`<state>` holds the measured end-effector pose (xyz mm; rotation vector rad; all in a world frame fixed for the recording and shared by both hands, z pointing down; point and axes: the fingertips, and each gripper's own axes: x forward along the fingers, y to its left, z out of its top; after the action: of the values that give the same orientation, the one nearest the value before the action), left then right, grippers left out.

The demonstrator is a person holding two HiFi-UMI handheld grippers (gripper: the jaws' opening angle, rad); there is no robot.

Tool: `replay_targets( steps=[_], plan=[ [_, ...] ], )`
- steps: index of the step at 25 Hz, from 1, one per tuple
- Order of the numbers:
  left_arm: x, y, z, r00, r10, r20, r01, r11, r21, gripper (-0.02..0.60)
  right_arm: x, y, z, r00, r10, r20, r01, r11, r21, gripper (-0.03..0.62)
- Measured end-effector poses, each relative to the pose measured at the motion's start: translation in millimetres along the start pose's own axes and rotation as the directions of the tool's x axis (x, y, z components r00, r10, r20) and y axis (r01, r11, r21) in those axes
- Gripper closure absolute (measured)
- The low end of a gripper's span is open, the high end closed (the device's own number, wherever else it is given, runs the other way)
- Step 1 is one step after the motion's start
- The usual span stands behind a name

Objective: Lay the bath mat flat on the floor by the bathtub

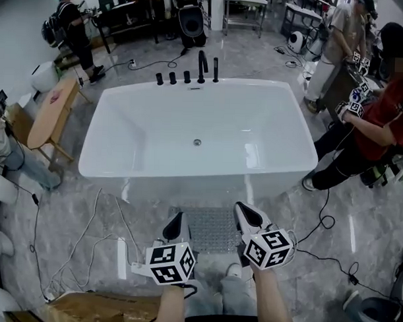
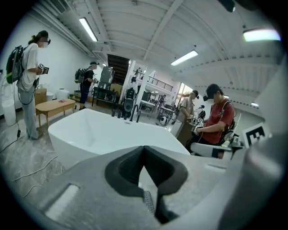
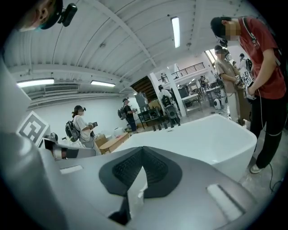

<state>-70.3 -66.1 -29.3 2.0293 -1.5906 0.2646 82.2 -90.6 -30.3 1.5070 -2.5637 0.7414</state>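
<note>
The left gripper (image 1: 177, 223) has its jaws together, the dark ribbed pads meeting at the tips with nothing clamped between them. The right gripper (image 1: 246, 215) is likewise fully closed and holds nothing. Both have grey, smooth plastic bodies, and each carries a white cube with black square markers. From the head view they show over the left and right edges of the bath mat (image 1: 209, 228), and both point towards the tub.

The bath mat is a grey rectangle with a fine bumpy grid texture. It lies spread flat on the floor (image 1: 357, 228) at the middle of the bathtub's near side, its far edge just beside the tub's base. The floor is glossy grey marble-patterned tile. Thin pale cables (image 1: 86, 239) loop across it to the left of the mat, and a black cable (image 1: 325, 224) curls to the right. A brown cardboard box (image 1: 90, 311) sits at the near left.

The bathtub (image 1: 188, 174) is white, glossy and rectangular with rounded corners, and has a round metal drain (image 1: 197, 142) in its bottom. A black faucet set (image 1: 202, 66) stands on its far rim. A low wooden table (image 1: 51, 112) stands left of the tub, and a person in a red shirt (image 1: 381, 124) is at the right
</note>
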Motion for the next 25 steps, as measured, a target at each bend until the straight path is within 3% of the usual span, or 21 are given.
replay_targets(
  steps=[9,16,25],
  plan=[
    [-34,-13,78,0.99,0.011,0.143,-0.015,1.0,0.025,0.578,-15,28,67,0.997,0.04,0.069,-0.033,0.995,-0.098,0.591],
    [-55,-32,134,0.968,0.005,0.252,-0.024,0.997,0.072,0.578,-28,52,127,0.982,0.099,0.158,-0.072,0.983,-0.169,0.591],
    [-74,-61,170,0.939,-0.054,0.339,0.015,0.993,0.118,0.577,-46,80,172,0.964,0.144,0.223,-0.079,0.959,-0.273,0.591]
  ],
)
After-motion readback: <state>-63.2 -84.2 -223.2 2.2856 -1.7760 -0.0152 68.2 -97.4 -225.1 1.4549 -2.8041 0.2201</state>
